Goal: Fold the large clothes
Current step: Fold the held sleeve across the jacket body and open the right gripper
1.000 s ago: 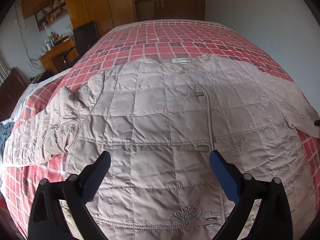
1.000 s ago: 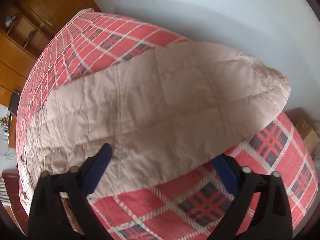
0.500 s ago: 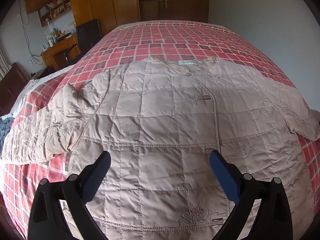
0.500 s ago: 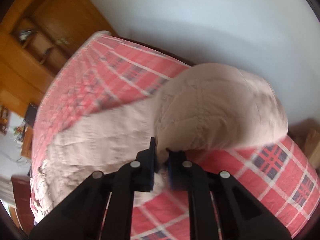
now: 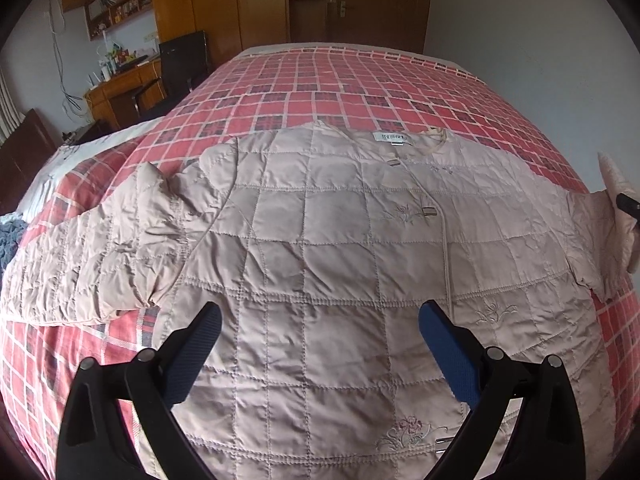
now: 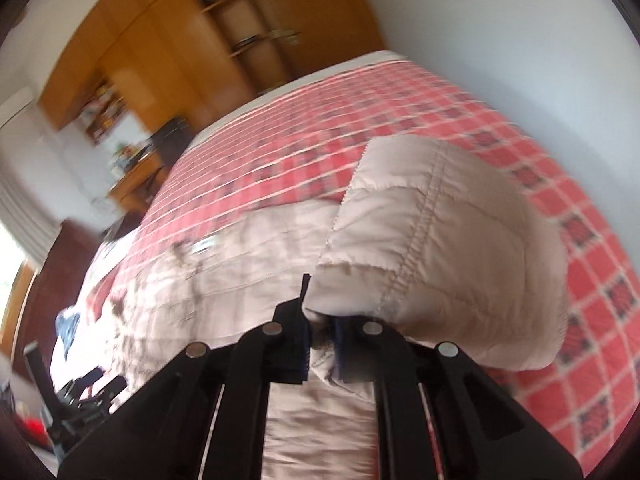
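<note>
A beige quilted jacket (image 5: 320, 248) lies face up, spread across the red plaid bed (image 5: 340, 80). Its left sleeve (image 5: 100, 256) is rumpled and stretches toward the left edge. My left gripper (image 5: 318, 344) hovers open above the jacket's lower front, holding nothing. In the right wrist view my right gripper (image 6: 322, 340) is shut on the cuff of the right sleeve (image 6: 448, 256), which is raised off the bed and bulges over the fingers. The right gripper's tip (image 5: 628, 202) shows at the far right of the left wrist view, with the lifted sleeve end (image 5: 612, 236) by it.
A wooden wardrobe (image 5: 256, 0) and a door stand beyond the bed's far end. A desk (image 5: 120, 84) with clutter and a dark chair (image 5: 184, 60) sit at the left. A white wall (image 5: 540, 40) runs close along the bed's right side. Blue fabric (image 5: 8, 240) lies at the left edge.
My right gripper went from open over the sleeve to shut on its cuff, then lifted and swung it toward the jacket body. The left gripper rose slightly and stayed open.
</note>
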`<act>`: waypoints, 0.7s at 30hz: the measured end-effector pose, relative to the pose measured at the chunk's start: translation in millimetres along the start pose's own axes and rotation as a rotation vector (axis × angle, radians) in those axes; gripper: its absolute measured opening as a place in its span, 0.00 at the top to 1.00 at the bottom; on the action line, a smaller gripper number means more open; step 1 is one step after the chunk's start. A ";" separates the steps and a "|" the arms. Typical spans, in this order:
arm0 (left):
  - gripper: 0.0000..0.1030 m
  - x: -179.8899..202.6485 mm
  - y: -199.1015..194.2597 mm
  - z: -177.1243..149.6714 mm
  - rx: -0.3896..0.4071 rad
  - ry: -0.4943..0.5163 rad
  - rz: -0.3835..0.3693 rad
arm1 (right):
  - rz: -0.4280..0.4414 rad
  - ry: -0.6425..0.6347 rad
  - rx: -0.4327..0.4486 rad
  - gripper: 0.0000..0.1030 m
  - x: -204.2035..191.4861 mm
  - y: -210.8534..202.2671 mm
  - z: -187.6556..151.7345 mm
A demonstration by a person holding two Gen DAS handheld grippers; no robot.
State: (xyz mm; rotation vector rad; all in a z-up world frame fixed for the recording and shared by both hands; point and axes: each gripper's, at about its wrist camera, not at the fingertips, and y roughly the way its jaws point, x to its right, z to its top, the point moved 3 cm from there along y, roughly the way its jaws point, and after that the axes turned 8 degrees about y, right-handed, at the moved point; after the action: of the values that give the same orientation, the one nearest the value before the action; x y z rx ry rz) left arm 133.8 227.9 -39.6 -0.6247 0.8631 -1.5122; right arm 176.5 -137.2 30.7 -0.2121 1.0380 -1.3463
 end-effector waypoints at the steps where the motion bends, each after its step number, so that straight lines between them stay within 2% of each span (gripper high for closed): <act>1: 0.04 -2.6 1.8 0.3 -0.003 -0.014 -0.018 | 0.017 -0.024 -0.012 0.92 -10.3 3.8 -3.0; 6: 0.04 -14.5 8.8 3.7 -0.018 -0.072 -0.061 | 0.101 -0.137 -0.093 0.92 -62.9 24.2 -28.2; 14: 0.04 -13.5 17.5 12.5 -0.039 -0.087 -0.118 | 0.081 -0.287 -0.225 0.90 -104.5 71.4 -75.6; 19: 0.05 0.7 22.6 20.6 -0.058 -0.077 -0.184 | 0.090 -0.319 -0.317 0.77 -104.4 87.0 -91.9; 21: 0.05 8.7 24.8 25.7 -0.065 -0.066 -0.202 | 0.121 -0.328 -0.345 0.65 -102.7 79.4 -95.9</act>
State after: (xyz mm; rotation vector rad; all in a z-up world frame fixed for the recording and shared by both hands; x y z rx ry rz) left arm 167.7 215.2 -45.7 -0.8254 0.8201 -1.6399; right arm 176.1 14.0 -26.1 -0.5987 0.9798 -0.9764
